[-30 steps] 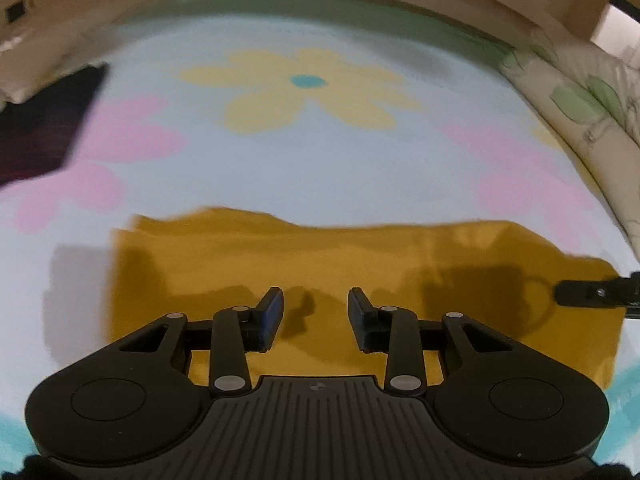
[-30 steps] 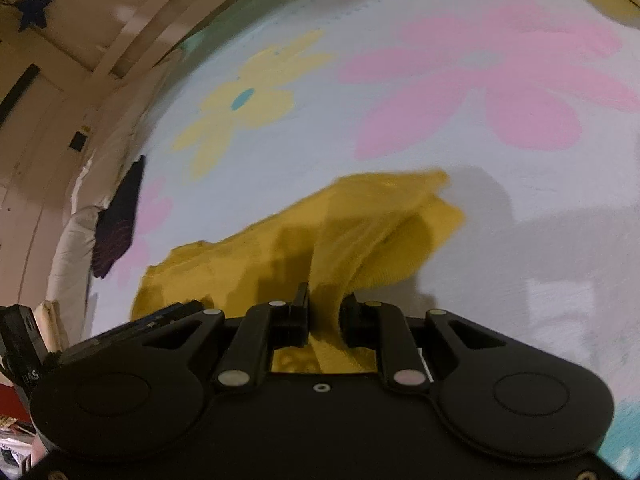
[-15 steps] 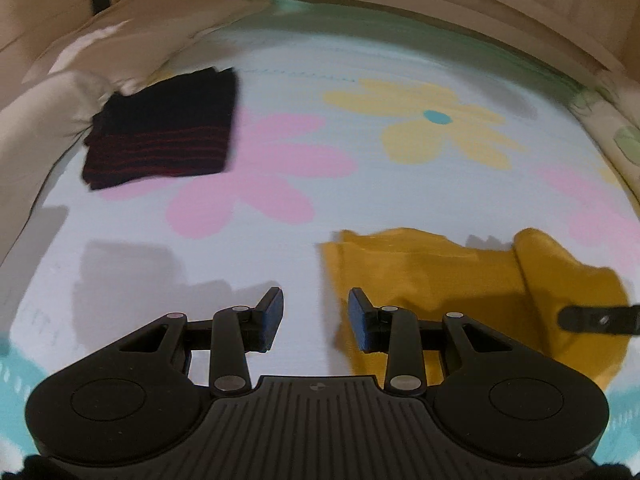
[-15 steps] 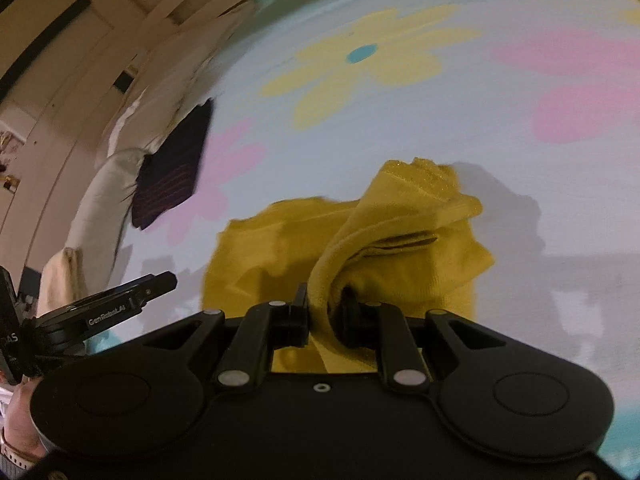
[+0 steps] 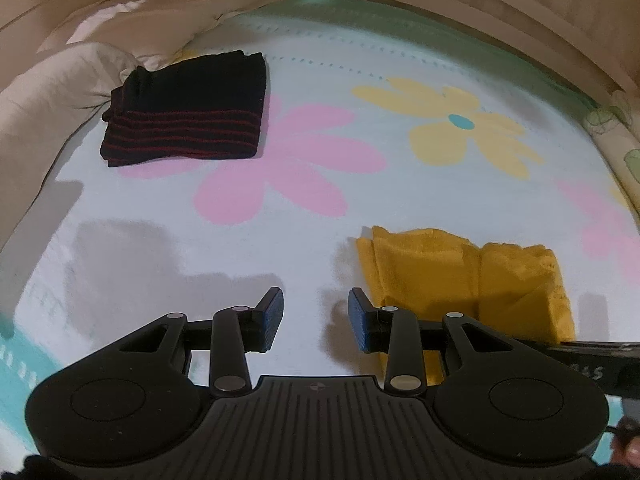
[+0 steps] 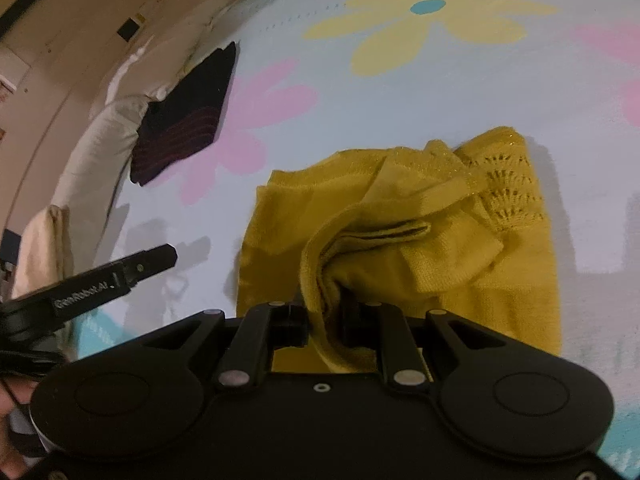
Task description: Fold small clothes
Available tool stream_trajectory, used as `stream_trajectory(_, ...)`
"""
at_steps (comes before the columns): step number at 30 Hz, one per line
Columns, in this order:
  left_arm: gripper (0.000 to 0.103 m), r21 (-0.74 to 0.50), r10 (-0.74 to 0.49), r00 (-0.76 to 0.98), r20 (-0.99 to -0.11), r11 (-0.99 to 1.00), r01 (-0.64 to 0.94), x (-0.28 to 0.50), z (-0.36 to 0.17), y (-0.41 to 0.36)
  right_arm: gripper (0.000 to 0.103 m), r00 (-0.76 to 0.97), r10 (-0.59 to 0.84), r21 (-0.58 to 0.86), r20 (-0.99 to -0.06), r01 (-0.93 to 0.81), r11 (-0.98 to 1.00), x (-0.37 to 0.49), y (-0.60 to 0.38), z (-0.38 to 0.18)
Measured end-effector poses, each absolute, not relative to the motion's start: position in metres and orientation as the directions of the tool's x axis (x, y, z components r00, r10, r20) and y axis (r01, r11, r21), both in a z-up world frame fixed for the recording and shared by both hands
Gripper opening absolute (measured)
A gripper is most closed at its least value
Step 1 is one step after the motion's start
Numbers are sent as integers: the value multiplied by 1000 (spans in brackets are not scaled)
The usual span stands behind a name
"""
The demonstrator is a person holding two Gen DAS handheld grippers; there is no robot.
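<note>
A mustard-yellow knit garment (image 6: 440, 240) lies partly folded on the flowered mat; it also shows in the left wrist view (image 5: 460, 276). My right gripper (image 6: 324, 316) is shut on a bunched fold of the garment's near edge and holds it over the rest of the cloth. My left gripper (image 5: 316, 316) is open and empty, low over bare mat just left of the garment's left edge. The left gripper also shows at the left of the right wrist view (image 6: 120, 276).
A folded black garment with red stripes (image 5: 188, 120) lies at the far left of the mat (image 5: 280, 240). Cream pillows (image 5: 60, 80) line the left side. A wooden bed frame (image 5: 480, 4) runs along the back. A floral cushion (image 5: 616, 136) is at the right.
My right gripper has carried the garment's right side leftward over itself, so the cloth is narrower. My left gripper has moved left off the garment and stayed open.
</note>
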State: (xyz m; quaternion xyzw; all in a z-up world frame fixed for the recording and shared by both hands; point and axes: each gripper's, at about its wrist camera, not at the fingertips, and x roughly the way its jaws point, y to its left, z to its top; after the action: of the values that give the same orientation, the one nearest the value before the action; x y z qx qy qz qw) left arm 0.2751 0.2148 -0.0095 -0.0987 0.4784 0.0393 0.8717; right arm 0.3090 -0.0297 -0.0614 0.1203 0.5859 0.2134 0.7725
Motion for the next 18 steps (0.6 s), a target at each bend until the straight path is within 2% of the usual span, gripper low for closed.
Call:
stream_trajectory(10,35,-149,-27,533,-845,971,-186,274,-11,219,25,224,457,409,-861,-232,883,305,-6,-56)
stream_trajectory(11,35,-151,-29,532,-846,971,-187,274,-11,219,26,216,460,409,-861,-241,880,305,-3,-57)
stream_trajectory(15,35,-160,-37,527,-849,969,-190,275,-12,221,48,195,525,466,-829,-278,840,302,4,-57)
stream_trajectory(18,35,-159,-34,527,-849,968,-194,275,-12,221,50,198,623,568,-757,-273,776,301,-5,-51)
